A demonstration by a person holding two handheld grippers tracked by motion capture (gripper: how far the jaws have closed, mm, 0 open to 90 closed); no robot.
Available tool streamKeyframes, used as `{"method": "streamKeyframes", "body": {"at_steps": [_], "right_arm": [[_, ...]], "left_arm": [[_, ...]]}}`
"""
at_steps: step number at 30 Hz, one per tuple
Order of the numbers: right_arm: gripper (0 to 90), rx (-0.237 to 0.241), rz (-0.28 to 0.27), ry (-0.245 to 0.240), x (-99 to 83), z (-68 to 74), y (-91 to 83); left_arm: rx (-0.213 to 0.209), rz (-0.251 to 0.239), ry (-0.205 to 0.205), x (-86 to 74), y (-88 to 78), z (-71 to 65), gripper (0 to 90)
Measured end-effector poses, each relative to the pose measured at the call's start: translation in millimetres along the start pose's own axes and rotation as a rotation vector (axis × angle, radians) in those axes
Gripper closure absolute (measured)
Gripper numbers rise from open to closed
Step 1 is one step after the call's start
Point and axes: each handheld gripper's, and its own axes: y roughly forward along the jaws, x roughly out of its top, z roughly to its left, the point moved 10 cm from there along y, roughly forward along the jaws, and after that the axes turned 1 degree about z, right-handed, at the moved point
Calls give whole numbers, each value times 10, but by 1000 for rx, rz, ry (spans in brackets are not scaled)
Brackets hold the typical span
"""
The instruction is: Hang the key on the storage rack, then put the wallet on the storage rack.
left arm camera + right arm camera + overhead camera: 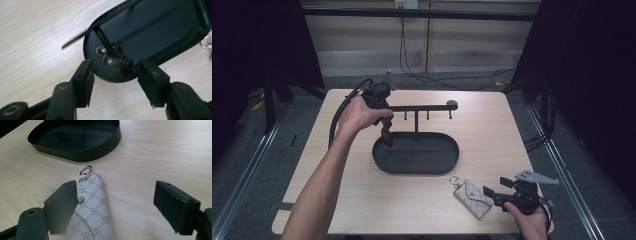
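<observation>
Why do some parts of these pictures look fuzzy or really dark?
High view: the room around the pale wooden table is dark. Left gripper view: a thin black rod smears with motion blur, and the small dark shiny item in the black oval tray looks soft. Right gripper view: the grey patterned pouch blurs near the lens.

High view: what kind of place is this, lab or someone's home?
Probably a lab or recording booth, not a home. A bare wooden table stands between black curtains, loose cables trail across the floor behind it, and metal floor rails run along both sides.
</observation>
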Motion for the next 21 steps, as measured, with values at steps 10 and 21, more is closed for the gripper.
{"method": "streamKeyframes", "body": {"at_steps": [10, 21], "right_arm": [[192, -9, 0, -7, -6, 0, -6], [192, -14, 4, -3, -6, -8, 8]], "left_arm": [[-43, -73, 40, -220, 10, 63, 311], [-88, -173, 87, -436, 17, 68, 179]]}}
